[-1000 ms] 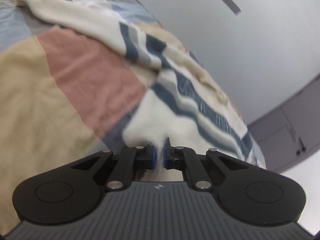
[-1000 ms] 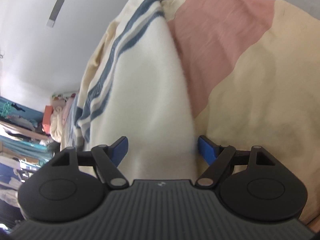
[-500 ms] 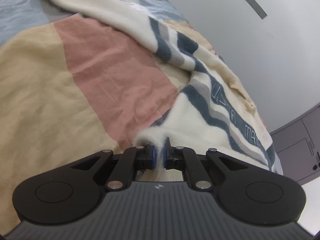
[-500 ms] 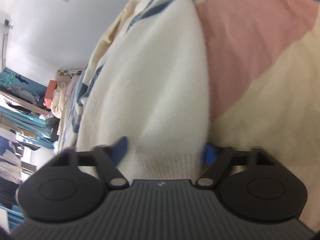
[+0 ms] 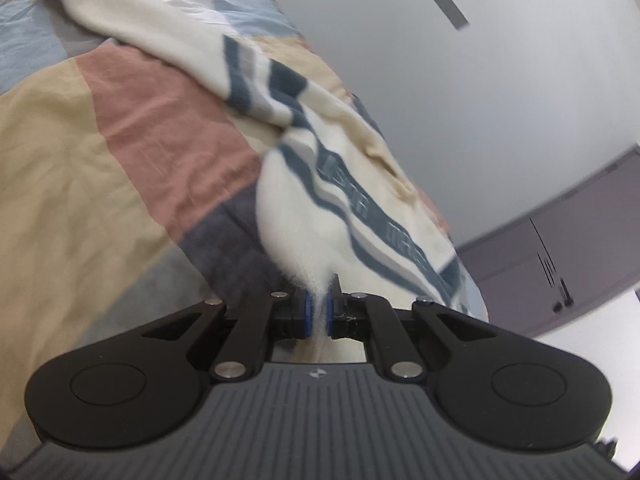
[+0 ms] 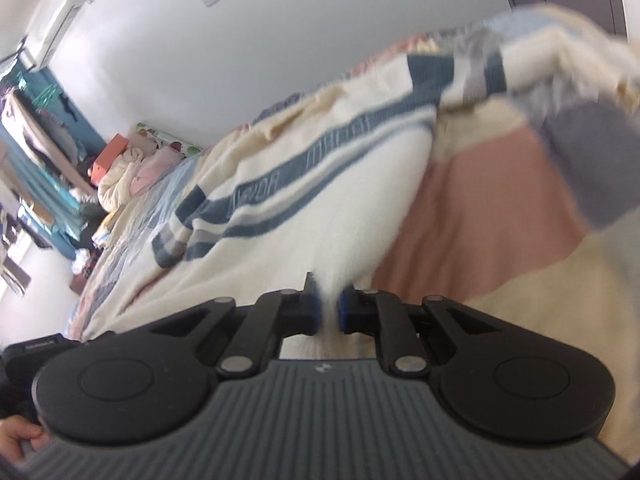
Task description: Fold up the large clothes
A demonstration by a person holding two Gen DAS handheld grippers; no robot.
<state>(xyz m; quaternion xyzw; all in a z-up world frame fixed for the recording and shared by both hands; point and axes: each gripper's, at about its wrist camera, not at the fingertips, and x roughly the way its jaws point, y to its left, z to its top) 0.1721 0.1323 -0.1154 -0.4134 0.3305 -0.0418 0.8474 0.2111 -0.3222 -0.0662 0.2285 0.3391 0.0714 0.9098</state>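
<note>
A cream sweater (image 5: 304,200) with dark blue and grey stripes lies across a patchwork bed cover (image 5: 120,152). My left gripper (image 5: 317,314) is shut on the sweater's white hem, which rises off the bed in a bunched cone. One sleeve (image 5: 132,16) stretches away to the far left. In the right wrist view the same sweater (image 6: 328,200) spreads leftward, lettering showing on its blue band. My right gripper (image 6: 329,314) is shut on another part of the white hem, lifting it above the cover (image 6: 500,208).
A white wall (image 5: 480,80) stands behind the bed, with grey cupboard doors (image 5: 560,248) at right. Piled bedding and boxes (image 6: 128,168) sit at the far end in the right wrist view. A hand (image 6: 18,436) holds the other gripper at the lower left corner.
My right gripper has gone from wide open around the hem to shut on it, then risen and rolled. The left gripper stayed shut and lifted its hem off the bed.
</note>
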